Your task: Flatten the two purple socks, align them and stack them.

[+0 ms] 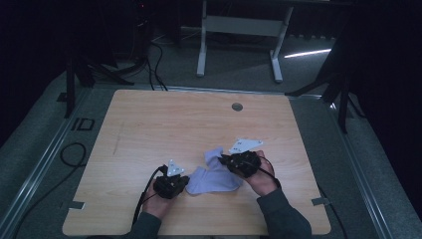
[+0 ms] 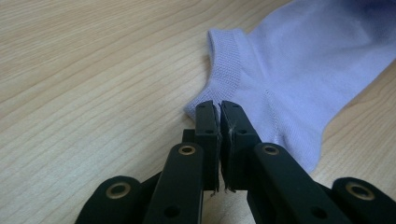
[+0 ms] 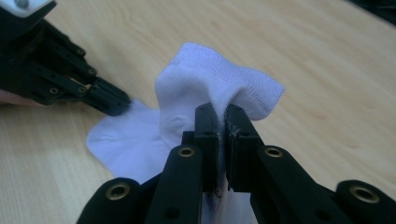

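Observation:
A pale lilac ankle sock (image 1: 215, 177) lies on the wooden table (image 1: 164, 124) near its front edge, between my two grippers. My left gripper (image 1: 186, 183) is at the sock's left end. In the left gripper view its jaws (image 2: 218, 109) are shut on the corner of the sock (image 2: 289, 70) below the ribbed cuff. My right gripper (image 1: 222, 160) is at the sock's upper right. Its jaws (image 3: 222, 114) are shut on a raised fold of the sock (image 3: 210, 79), which bulges above the tips. The left gripper (image 3: 116, 103) touches the sock's far edge there.
A round cable hole (image 1: 237, 106) is near the table's far edge. Tape marks (image 1: 74, 204) sit at the front corners. A white desk frame (image 1: 239, 27) stands behind the table, and cables (image 1: 72, 154) lie on the floor at the left.

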Available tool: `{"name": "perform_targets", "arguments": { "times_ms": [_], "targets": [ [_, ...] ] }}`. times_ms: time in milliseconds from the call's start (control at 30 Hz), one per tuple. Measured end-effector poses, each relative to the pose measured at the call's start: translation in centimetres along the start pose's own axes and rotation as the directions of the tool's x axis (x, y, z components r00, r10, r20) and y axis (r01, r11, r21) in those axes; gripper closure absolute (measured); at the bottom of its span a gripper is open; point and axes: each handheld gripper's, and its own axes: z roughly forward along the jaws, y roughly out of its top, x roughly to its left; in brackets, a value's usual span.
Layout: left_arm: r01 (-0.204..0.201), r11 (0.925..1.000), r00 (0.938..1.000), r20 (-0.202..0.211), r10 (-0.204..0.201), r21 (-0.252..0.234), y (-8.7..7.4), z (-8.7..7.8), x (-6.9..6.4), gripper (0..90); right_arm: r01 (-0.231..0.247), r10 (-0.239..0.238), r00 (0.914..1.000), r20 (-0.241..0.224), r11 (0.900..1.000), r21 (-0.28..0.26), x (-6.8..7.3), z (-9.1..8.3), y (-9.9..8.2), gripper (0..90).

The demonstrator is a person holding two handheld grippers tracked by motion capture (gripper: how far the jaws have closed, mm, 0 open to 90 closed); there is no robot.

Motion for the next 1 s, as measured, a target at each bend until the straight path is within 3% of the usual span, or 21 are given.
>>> {"name": "perform_targets", "arguments": {
  "times_ms": [433,600,767,1000],
  "targets": [
    [-0.009,0.9999,1.0000,-0.001,0.009,0.007,0.0,0.0,0.0,85.5,-0.017,0.028,0.9954,-0.092,0.9924,0.122,1.9,4.2,-1.2,84.0],
    [-0.005,1.0000,1.0000,0.001,0.005,0.005,0.0,0.0,0.1,85.4,-0.012,0.036,0.9881,-0.149,0.9865,0.163,2.3,5.4,-1.6,83.6],
    [-0.006,1.0000,1.0000,0.000,0.006,0.006,0.0,0.0,0.0,85.3,-0.005,0.039,0.9798,-0.196,0.9854,0.170,2.4,5.6,-1.7,83.5],
    [-0.006,1.0000,1.0000,0.002,0.006,0.007,0.0,0.0,0.1,85.2,0.027,0.011,0.9777,-0.210,0.9838,0.178,2.7,6.3,-1.6,82.1]
  ]
}}
